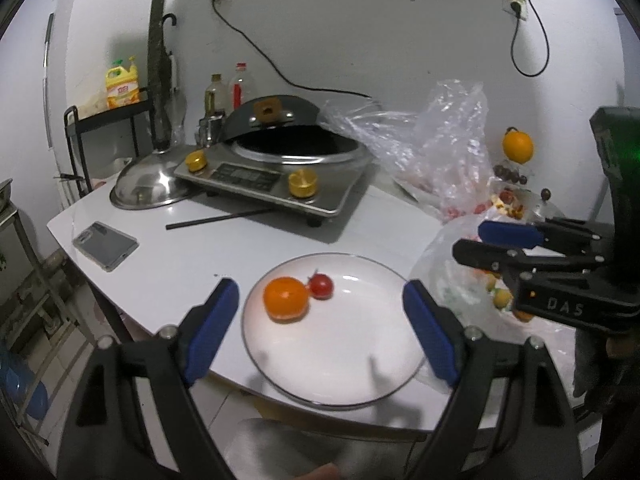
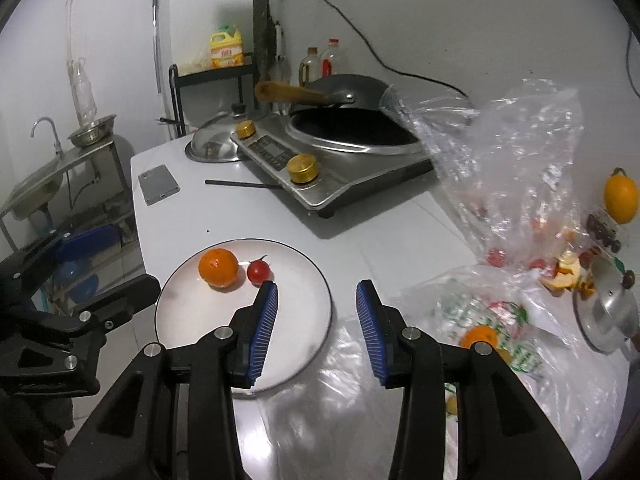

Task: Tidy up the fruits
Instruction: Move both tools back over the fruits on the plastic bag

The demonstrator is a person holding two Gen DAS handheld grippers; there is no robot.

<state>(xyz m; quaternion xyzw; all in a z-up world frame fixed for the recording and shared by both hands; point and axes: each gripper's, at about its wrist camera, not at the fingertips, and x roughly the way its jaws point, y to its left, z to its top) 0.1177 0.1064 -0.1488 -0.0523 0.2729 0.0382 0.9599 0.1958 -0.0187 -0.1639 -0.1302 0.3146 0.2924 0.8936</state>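
Observation:
A white plate [image 1: 340,344] [image 2: 192,320] sits near the table's front edge. On it lie an orange [image 1: 286,299] [image 2: 218,268] and a small red tomato [image 1: 321,286] [image 2: 259,271], side by side. My left gripper [image 1: 320,283] [image 2: 108,260] hangs open and wide above the plate with nothing between its fingers. My right gripper [image 2: 317,285] [image 1: 472,239] is open over the plate's right rim, and nothing is between its pads. Right of the plate, a printed plastic bag [image 2: 500,320] [image 1: 460,272] holds more fruit, including an orange [image 2: 478,336].
An induction cooker [image 2: 340,160] with a wok stands behind the plate. Left of it are a steel lid [image 2: 212,144], a phone [image 2: 158,184] and a black chopstick [image 2: 244,185]. A crumpled clear bag [image 2: 512,160], a yellow fruit [image 2: 621,198] and peel scraps lie at right.

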